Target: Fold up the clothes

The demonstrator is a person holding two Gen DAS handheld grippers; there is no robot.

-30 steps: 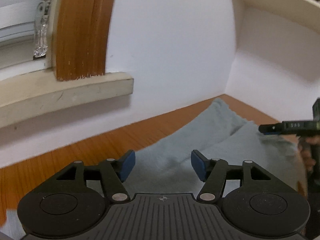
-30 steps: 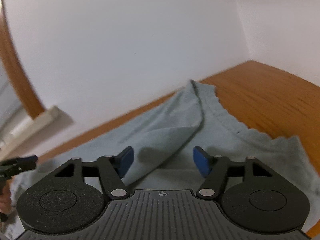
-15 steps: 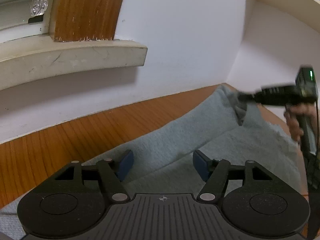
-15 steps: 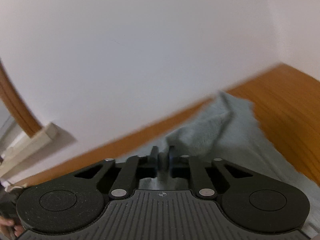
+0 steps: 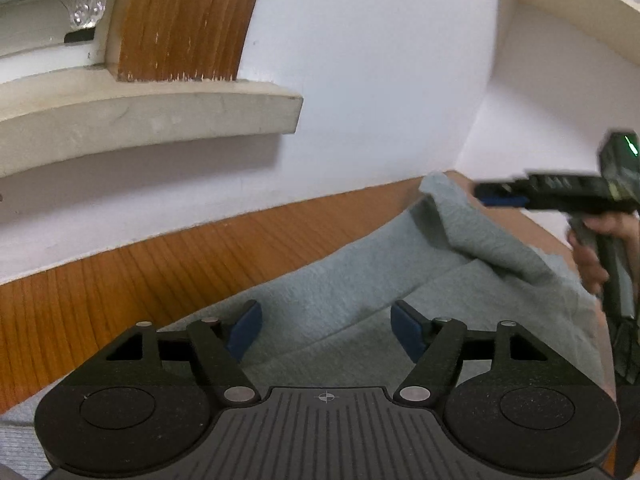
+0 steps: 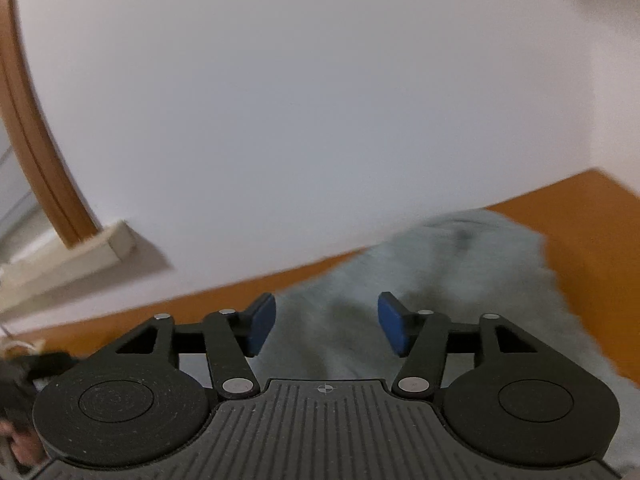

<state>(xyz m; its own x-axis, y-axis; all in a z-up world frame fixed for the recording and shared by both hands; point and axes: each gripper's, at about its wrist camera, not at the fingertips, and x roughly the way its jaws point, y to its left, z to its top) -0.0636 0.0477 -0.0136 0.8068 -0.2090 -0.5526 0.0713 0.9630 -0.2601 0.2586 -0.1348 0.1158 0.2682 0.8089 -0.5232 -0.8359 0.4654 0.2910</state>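
While the wooden counter runs along a white wall under a cream shelf, a grey garment lies spread across it, reaching toward the far corner. One far flap of it is turned back over the rest, raised in a soft ridge. It looks like thick, limp knit: light, not slippery, and likely to sag and crease wherever it is lifted, so an edge or corner seems the best hold, pinched through both layers. The left claw hangs released over the near cloth, gripping nothing. The right claw is likewise spread apart and empty, poised above the blurred far end of the garment.
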